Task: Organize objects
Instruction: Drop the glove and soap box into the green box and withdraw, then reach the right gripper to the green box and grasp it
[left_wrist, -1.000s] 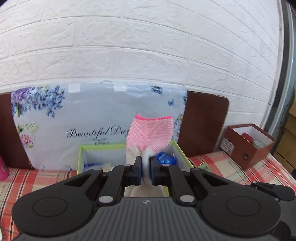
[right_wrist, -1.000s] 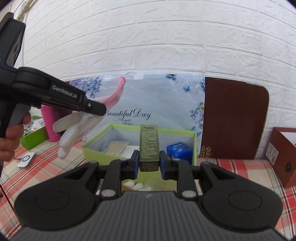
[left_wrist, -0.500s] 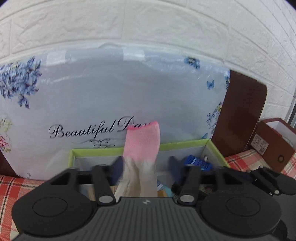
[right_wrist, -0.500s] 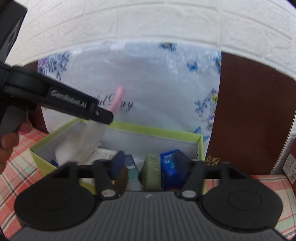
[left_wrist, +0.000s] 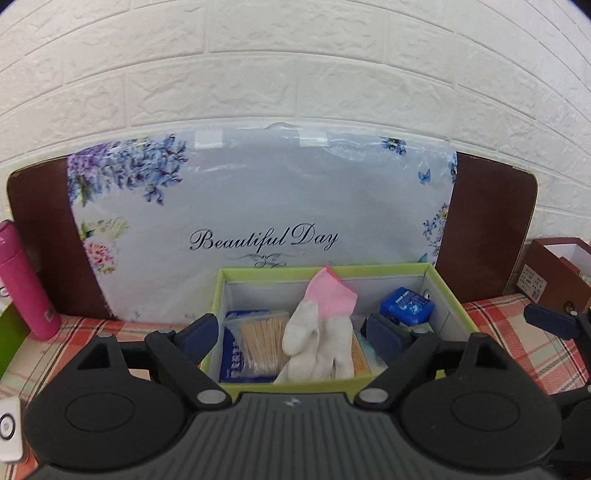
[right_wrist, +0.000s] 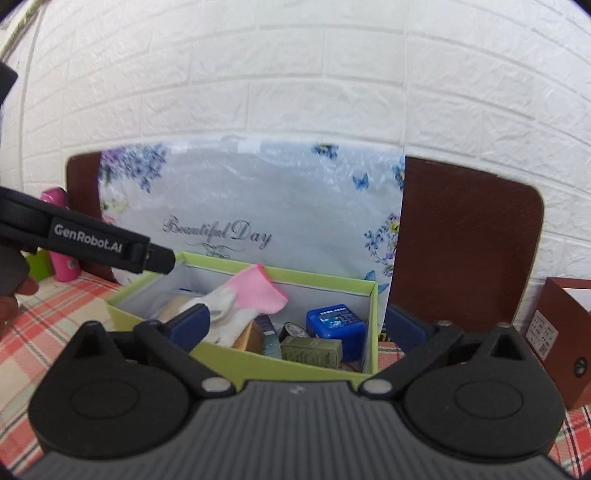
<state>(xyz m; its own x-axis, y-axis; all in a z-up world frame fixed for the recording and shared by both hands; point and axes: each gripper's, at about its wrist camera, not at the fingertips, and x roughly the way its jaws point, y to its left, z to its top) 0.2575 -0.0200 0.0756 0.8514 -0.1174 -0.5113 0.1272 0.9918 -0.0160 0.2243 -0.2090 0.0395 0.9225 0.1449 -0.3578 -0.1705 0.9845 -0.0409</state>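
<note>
A white glove with a pink cuff (left_wrist: 317, 343) lies inside the green box (left_wrist: 332, 271), apart from the pads of my left gripper (left_wrist: 291, 332). Those jaws are opening and stand wide at the box's near wall. In the right wrist view the glove (right_wrist: 236, 302) rests on other items. An olive-green carton (right_wrist: 312, 350) lies flat on the floor of the green box (right_wrist: 321, 282), next to a blue box (right_wrist: 334, 325). My right gripper (right_wrist: 297, 323) is opening too, with nothing pressed between its pads.
A packet of toothpicks (left_wrist: 258, 343) lies in the box beside the glove. A floral "Beautiful Day" package (left_wrist: 258, 221) leans on the brick wall behind. A pink bottle (left_wrist: 22, 284) stands left, a brown box (left_wrist: 554, 273) right, on the checked cloth (left_wrist: 517, 343).
The left gripper let go of the glove and the right let go of the olive carton. Both items now lie in the green box, and both grippers have drawn back.
</note>
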